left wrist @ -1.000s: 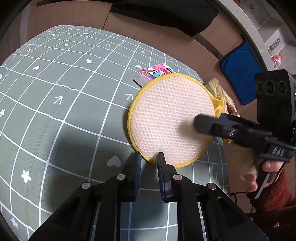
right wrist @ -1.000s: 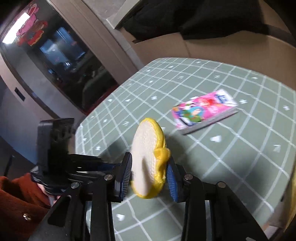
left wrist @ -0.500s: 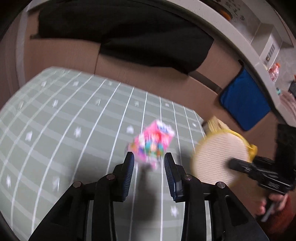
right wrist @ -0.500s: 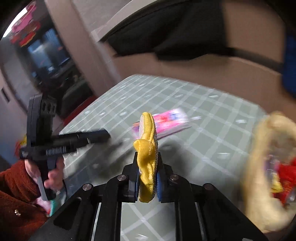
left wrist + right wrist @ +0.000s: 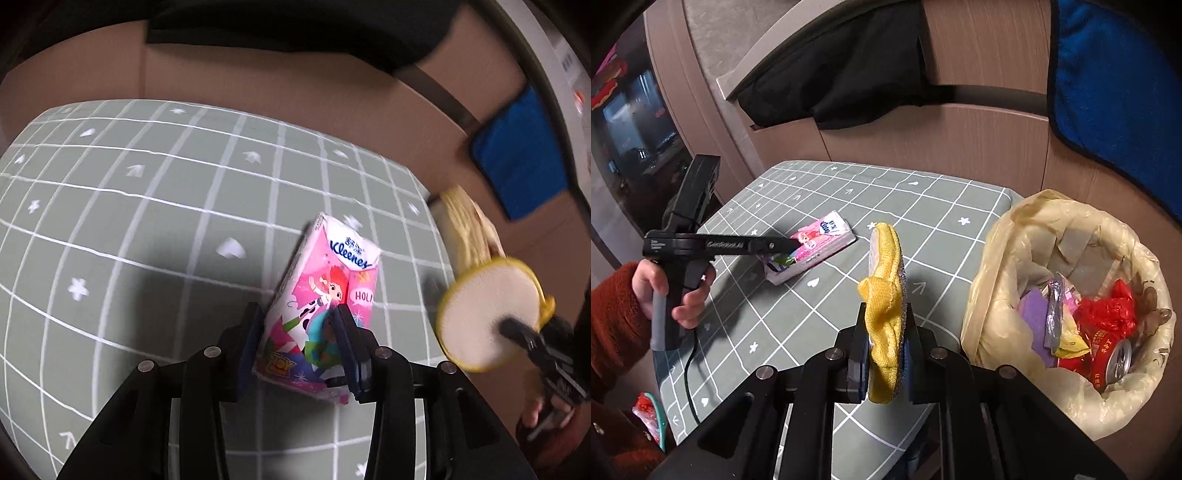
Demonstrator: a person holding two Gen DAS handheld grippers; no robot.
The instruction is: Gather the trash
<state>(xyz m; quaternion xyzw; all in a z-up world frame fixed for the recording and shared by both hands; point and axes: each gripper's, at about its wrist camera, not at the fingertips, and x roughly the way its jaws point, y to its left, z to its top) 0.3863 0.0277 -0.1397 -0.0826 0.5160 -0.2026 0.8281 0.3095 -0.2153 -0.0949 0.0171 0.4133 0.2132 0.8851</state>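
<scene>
The left hand-held gripper (image 5: 301, 332), jaws just widened, straddles the pink tissue pack (image 5: 325, 306) lying on the checked surface (image 5: 147, 221), while the right hand-held gripper (image 5: 886, 354) pinches the yellow scrub pad (image 5: 886, 295) beside the lined trash bin (image 5: 997, 258).

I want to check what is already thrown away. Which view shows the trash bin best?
The right wrist view: the trash bin stands beside the table, its open bag showing a red can and wrappers. The left wrist view shows only a blurred edge of its bag past the table's corner.
</scene>
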